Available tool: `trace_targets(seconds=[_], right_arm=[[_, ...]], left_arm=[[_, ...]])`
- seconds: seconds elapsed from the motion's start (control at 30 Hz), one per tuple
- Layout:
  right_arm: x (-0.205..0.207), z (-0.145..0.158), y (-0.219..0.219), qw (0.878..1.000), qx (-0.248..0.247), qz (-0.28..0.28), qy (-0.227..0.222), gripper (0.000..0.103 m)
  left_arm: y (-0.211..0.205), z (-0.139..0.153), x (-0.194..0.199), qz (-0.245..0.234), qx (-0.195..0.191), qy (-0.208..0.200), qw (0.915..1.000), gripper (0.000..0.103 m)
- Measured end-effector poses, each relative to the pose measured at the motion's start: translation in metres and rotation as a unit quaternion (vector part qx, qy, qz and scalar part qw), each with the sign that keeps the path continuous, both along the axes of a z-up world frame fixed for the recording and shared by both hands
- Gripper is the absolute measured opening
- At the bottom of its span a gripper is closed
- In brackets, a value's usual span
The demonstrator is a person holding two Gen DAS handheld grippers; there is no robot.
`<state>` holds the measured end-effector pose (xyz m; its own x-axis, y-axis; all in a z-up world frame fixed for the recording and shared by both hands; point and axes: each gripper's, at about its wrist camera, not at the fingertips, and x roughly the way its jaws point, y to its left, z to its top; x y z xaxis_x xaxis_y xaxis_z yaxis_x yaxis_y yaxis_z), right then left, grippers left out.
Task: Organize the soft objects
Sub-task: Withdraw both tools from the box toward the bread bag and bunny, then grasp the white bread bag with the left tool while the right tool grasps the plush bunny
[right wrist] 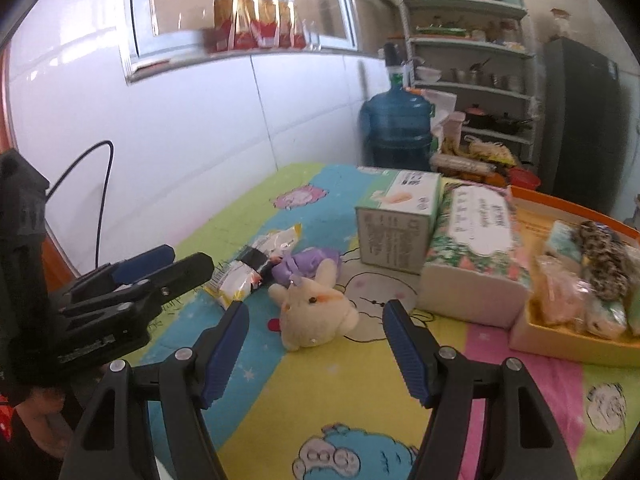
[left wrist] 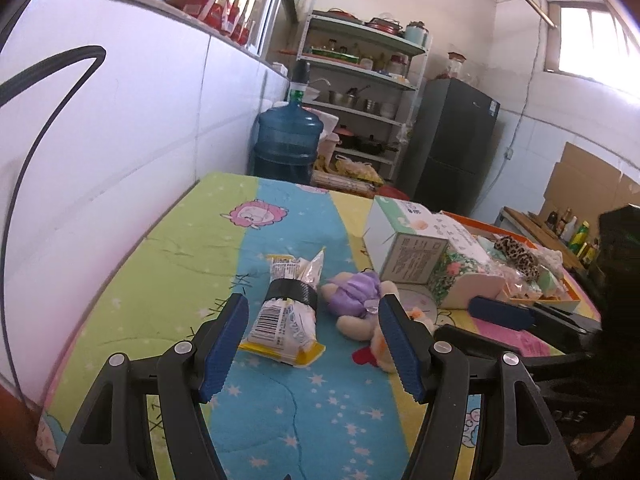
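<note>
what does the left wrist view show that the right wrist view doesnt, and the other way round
Only the left wrist view: the barcode end of the banded snack packet, flattened cardboard and bottles along the far right wall.

Only the right wrist view: the plush rabbit's face, a blue cartoon sheep printed on the cloth, and the left gripper seen from the side, open.

Both: the packet and plush lying side by side on the patterned cloth, the white-green box, the floral tissue pack, the orange tray, the water jug, and the right gripper, open and empty.
</note>
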<state>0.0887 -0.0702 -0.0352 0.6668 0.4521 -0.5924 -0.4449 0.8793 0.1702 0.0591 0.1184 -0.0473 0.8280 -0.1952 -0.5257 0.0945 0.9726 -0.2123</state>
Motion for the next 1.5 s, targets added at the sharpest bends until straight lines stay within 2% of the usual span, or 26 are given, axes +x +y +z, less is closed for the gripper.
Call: trace_targets(seconds=[0.43, 0.7, 0.8, 0.93, 1.1, 1.33, 1.5], right_arm=[[0.046, -0.025, 0.03, 0.998, -0.041, 0.029, 0.043, 0.069], [0.06, -0.039, 0.04, 0.996, -0.061, 0.034, 0.063, 0.069], [0.062, -0.039, 0.039, 0.995, -0.054, 0.037, 0.069, 0.051], [0.051, -0.031, 0.031, 0.997, -0.055, 0.023, 0.042, 0.048], [0.034, -0.003, 0.007, 1.0, -0.019, 0.003, -0.01, 0.048], [0.027, 0.013, -0.013, 1.0, 0.017, -0.002, -0.015, 0.048], [0.021, 0.011, -0.016, 1.0, 0.025, 0.003, -0.009, 0.048]], left_arm=[[0.022, -0.014, 0.025, 0.013, 0.001, 0.024, 0.9996, 0.069], [0.023, -0.021, 0.039, -0.004, -0.013, 0.041, 0.9991, 0.069], [0.02, -0.025, 0.044, -0.013, -0.01, 0.05, 0.9986, 0.069], [0.018, -0.029, 0.05, -0.025, -0.009, 0.061, 0.9978, 0.069], [0.01, -0.035, 0.062, -0.035, 0.0, 0.082, 0.996, 0.069], [-0.001, -0.045, 0.077, -0.045, 0.014, 0.129, 0.9905, 0.069], [-0.002, -0.047, 0.078, -0.044, 0.016, 0.134, 0.9899, 0.069]])
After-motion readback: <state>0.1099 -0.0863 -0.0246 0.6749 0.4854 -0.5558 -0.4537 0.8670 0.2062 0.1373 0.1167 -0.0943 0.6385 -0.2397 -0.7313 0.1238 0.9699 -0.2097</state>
